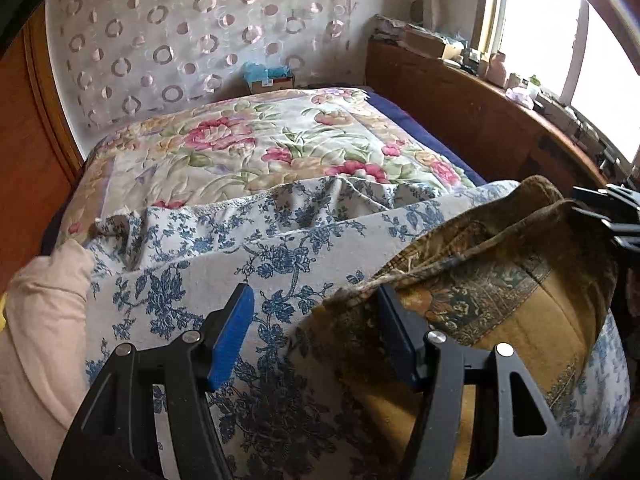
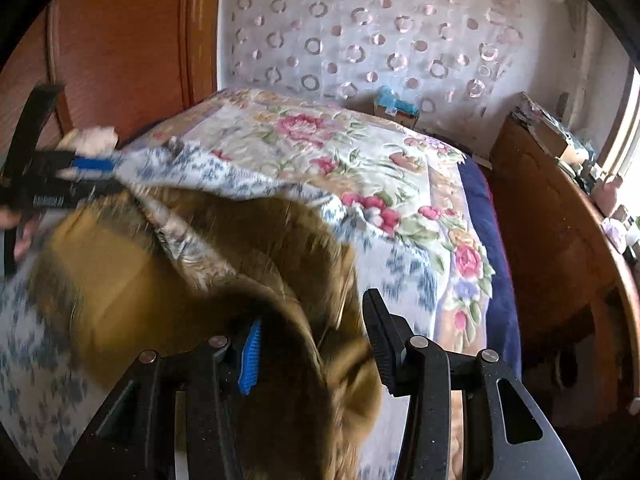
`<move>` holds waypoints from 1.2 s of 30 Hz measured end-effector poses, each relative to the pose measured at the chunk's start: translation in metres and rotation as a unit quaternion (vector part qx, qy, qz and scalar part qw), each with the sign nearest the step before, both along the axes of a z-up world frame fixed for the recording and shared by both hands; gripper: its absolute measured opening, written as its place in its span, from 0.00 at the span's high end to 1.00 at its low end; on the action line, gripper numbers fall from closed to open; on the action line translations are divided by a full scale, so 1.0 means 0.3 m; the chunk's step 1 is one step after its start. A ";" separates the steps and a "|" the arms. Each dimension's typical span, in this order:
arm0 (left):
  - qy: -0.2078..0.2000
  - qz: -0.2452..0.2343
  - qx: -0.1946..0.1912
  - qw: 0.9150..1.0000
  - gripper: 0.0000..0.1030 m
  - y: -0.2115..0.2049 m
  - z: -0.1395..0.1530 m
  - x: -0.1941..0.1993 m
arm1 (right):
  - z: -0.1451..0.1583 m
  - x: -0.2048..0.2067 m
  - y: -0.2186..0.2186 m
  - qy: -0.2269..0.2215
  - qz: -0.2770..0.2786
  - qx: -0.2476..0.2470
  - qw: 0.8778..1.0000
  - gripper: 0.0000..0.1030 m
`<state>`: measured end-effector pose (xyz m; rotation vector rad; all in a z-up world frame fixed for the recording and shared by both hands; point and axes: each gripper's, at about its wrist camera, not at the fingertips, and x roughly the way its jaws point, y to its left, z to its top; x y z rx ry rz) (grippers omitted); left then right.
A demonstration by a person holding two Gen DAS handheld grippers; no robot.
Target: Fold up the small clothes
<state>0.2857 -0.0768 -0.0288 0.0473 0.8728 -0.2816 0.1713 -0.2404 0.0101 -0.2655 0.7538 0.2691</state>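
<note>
- Nearest, the left gripper (image 1: 316, 334) stands with jaws wide; the edge of the brown-and-mustard garment (image 1: 500, 300) lies between its pads, not visibly pinched.
- The right gripper (image 2: 316, 340) has its jaws partly apart, with a bunched fold of that garment between them; blur hides whether the pads press on it.
- The garment sprawls over a blue-flowered cloth (image 1: 224, 276) on the bed (image 1: 224, 152), one part raised and draped.
- It looks light, limp and thin: likely to sag and crease, so taking it by hem or corner seems best.
- Beyond lies a cream cloth (image 1: 44, 308).
</note>
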 end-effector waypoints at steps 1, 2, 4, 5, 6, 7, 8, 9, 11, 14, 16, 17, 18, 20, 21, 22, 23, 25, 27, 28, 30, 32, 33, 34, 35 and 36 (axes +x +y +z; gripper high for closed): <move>0.002 -0.001 -0.011 1.000 0.38 0.005 0.005 -0.004 | -0.001 0.023 -0.011 -0.002 -0.011 0.008 1.000 0.54; 0.000 -0.003 -0.019 1.000 0.38 0.009 0.014 -0.012 | -0.004 0.044 -0.028 0.002 -0.023 0.021 0.999 0.54; -0.006 -0.005 -0.025 1.000 0.38 0.012 0.027 -0.029 | -0.018 0.072 -0.065 0.005 -0.052 0.052 0.997 0.54; -0.006 -0.008 -0.029 1.000 0.38 0.010 0.032 -0.037 | -0.022 0.074 -0.082 0.001 -0.074 0.057 0.996 0.54; -0.005 -0.011 -0.032 0.999 0.38 0.010 0.034 -0.041 | -0.023 0.076 -0.099 0.003 -0.097 0.058 0.994 0.54; -0.003 -0.015 -0.036 0.999 0.38 0.010 0.034 -0.048 | -0.023 0.074 -0.112 0.006 -0.106 0.066 0.992 0.54; -0.003 -0.018 -0.036 0.999 0.38 0.011 0.033 -0.054 | -0.019 0.069 -0.122 0.008 -0.105 0.079 0.991 0.54; -0.003 -0.019 -0.034 0.999 0.38 0.009 0.032 -0.057 | -0.013 0.054 -0.120 0.006 -0.102 0.084 0.991 0.54; -0.001 -0.020 -0.032 0.999 0.38 0.009 0.025 -0.052 | 0.008 0.011 -0.105 -0.005 -0.100 0.075 0.992 0.54; 0.006 -0.019 -0.031 0.999 0.38 0.008 0.011 -0.038 | 0.035 -0.069 -0.096 -0.019 -0.096 0.081 0.992 0.42; 0.009 -0.020 -0.029 0.999 0.38 0.006 0.004 -0.031 | 0.033 -0.123 -0.083 -0.019 -0.087 0.083 0.993 0.36; 0.011 -0.020 -0.028 0.999 0.38 0.004 -0.001 -0.026 | 0.025 -0.152 -0.074 -0.013 -0.081 0.079 0.993 0.36; 0.013 -0.021 -0.027 0.999 0.38 0.003 -0.005 -0.023 | 0.012 -0.160 -0.068 -0.008 -0.077 0.075 0.994 0.35; 0.020 -0.023 -0.026 0.999 0.38 0.001 -0.021 -0.013 | -0.013 -0.160 -0.065 0.002 -0.074 0.068 0.995 0.35; 0.025 -0.023 -0.027 0.999 0.38 0.003 -0.029 -0.008 | -0.030 -0.155 -0.068 0.009 -0.078 0.064 0.995 0.34; 0.031 -0.025 -0.029 0.999 0.38 0.004 -0.039 -0.001 | -0.052 -0.143 -0.076 0.020 -0.085 0.057 0.994 0.34; 0.038 -0.026 -0.034 0.998 0.38 0.005 -0.049 0.004 | -0.068 -0.132 -0.082 0.031 -0.095 0.051 0.994 0.33; 0.045 -0.026 -0.041 0.998 0.38 0.011 -0.065 0.010 | -0.114 -0.101 -0.111 0.052 -0.109 0.063 0.991 0.30; 0.042 -0.029 -0.040 0.998 0.38 0.010 -0.066 0.007 | -0.142 -0.085 -0.140 0.066 -0.111 0.091 0.988 0.29; 0.042 -0.030 -0.040 0.998 0.38 0.008 -0.066 0.007 | -0.150 -0.080 -0.151 0.070 -0.111 0.104 0.986 0.29; 0.041 -0.032 -0.043 0.998 0.38 0.007 -0.067 0.007 | -0.155 -0.068 -0.160 0.078 -0.107 0.121 0.984 0.29; 0.042 -0.035 -0.054 0.997 0.40 0.009 -0.065 0.009 | -0.162 -0.060 -0.162 0.087 -0.095 0.139 0.982 0.29; 0.043 -0.039 -0.064 0.996 0.46 0.013 -0.065 0.011 | -0.164 -0.053 -0.156 0.089 -0.083 0.144 0.982 0.29; 0.045 -0.045 -0.074 0.995 0.49 0.013 -0.066 0.011 | -0.165 -0.054 -0.144 0.085 -0.074 0.135 0.984 0.29; 0.046 -0.048 -0.079 0.995 0.53 0.014 -0.066 0.013 | -0.171 -0.037 -0.138 0.083 -0.069 0.126 0.986 0.29; 0.048 -0.052 -0.083 0.994 0.60 0.014 -0.067 0.014 | -0.168 -0.032 -0.144 0.082 -0.065 0.124 0.987 0.29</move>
